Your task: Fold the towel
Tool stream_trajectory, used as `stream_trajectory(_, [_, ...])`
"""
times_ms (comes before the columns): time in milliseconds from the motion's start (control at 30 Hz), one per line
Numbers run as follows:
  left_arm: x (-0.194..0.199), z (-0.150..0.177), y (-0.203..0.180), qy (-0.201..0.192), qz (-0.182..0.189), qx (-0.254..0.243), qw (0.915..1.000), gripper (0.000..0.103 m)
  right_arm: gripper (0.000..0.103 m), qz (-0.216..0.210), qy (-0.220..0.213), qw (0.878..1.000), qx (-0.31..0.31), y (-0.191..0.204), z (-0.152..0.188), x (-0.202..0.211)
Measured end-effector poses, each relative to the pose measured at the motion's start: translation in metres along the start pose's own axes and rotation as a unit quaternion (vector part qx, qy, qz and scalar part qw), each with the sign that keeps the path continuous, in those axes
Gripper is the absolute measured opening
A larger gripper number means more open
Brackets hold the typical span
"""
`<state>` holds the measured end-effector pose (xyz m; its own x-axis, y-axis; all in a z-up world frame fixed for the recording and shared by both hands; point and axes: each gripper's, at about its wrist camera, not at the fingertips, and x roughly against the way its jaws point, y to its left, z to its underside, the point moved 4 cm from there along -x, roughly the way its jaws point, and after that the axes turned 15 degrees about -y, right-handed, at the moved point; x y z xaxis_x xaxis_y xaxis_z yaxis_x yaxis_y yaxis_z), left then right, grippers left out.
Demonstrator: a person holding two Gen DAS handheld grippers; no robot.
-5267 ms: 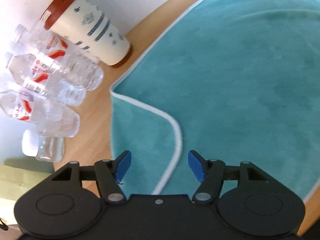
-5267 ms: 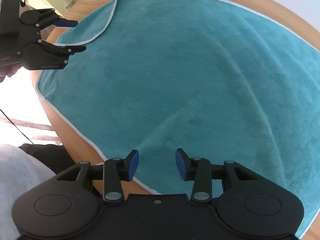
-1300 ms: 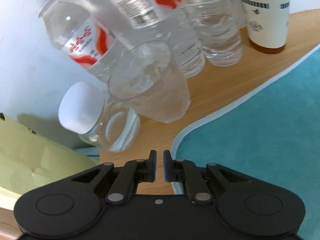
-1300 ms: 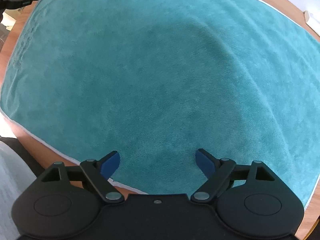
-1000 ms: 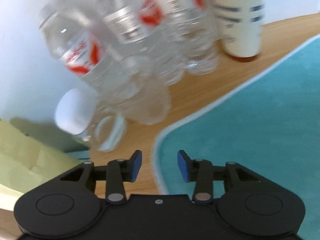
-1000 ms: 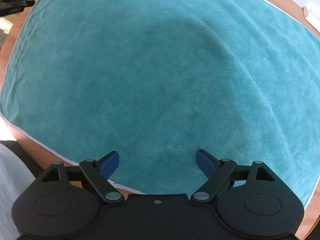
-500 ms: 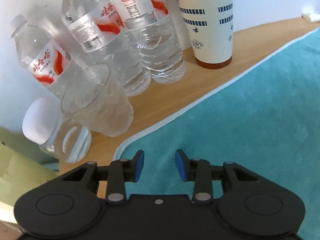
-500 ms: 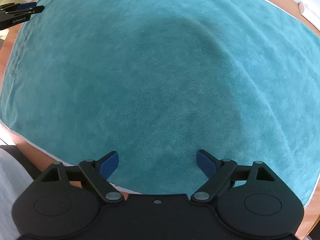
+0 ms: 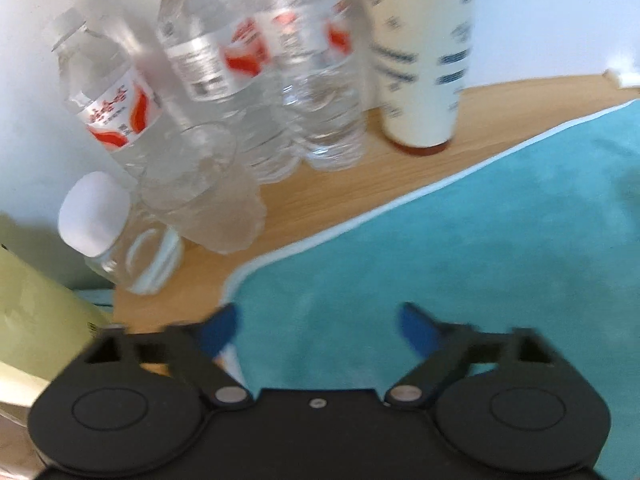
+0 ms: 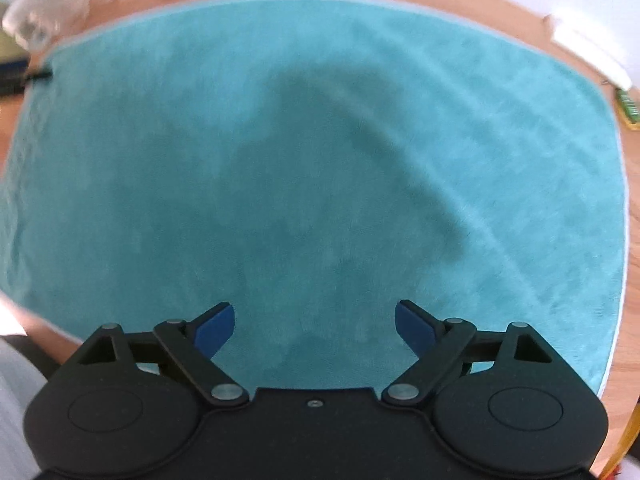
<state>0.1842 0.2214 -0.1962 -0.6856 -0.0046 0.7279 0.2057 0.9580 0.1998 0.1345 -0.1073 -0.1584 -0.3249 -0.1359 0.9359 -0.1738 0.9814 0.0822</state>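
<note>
A teal towel [image 10: 320, 160] with a white hem lies spread flat on the wooden table [image 9: 320, 200]. In the left wrist view its far left corner [image 9: 240, 276] sits just ahead of my left gripper [image 9: 318, 328], whose jaws are opening wide with only flat towel [image 9: 460, 260] under them and nothing pinched. My right gripper [image 10: 314, 326] hangs open above the towel near its front edge, pointing down, with nothing between its blue fingertips [image 10: 216, 326]. The left gripper's tip [image 10: 38, 76] shows at the towel's far left edge in the right wrist view.
Several clear water bottles [image 9: 216, 64], a glass [image 9: 200, 188], a small jar with a white lid [image 9: 104, 224] and a tall cream cup with a red lid [image 9: 420, 52] crowd the table's back left corner. A white object [image 10: 588, 52] lies at the far right.
The left gripper let go of the towel's corner and its jaws swung from shut to wide apart while it drew back over the towel. The right gripper rose slightly, still open.
</note>
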Motion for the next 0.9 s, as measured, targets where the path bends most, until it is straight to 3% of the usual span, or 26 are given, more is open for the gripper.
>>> stream_trajectory(67, [0.008, -0.001, -0.019, 0.006, 0.02, -0.027, 0.9994, 0.103, 0.091, 0.028, -0.006, 1.0, 0.002, 0.006, -0.005, 0.007])
stream_trajectory(167, [0.014, -0.004, -0.034, 0.008, 0.033, -0.041, 0.9986, 0.103, 0.091, 0.054, -0.023, 0.998, 0.004, 0.001, 0.038, 0.015])
stream_trajectory(267, [0.028, -0.001, -0.058, 0.018, 0.063, -0.034, 0.9973, 0.103, 0.091, 0.056, -0.054, 0.997, 0.001, -0.003, 0.036, 0.021])
stream_trajectory(500, [0.053, 0.006, -0.1, 0.036, 0.068, -0.003, 0.997, 0.103, 0.091, 0.056, -0.089, 0.994, -0.014, -0.014, 0.038, 0.036])
stream_trajectory(733, [0.063, -0.017, -0.174, 0.014, 0.096, -0.058, 0.9936, 0.103, 0.091, 0.06, -0.11, 0.989, -0.084, -0.077, 0.075, 0.053])
stream_trajectory(900, [0.057, -0.075, -0.243, -0.035, 0.1, -0.115, 0.9877, 0.103, 0.091, 0.081, -0.111, 0.981, -0.138, -0.136, 0.1, 0.067])
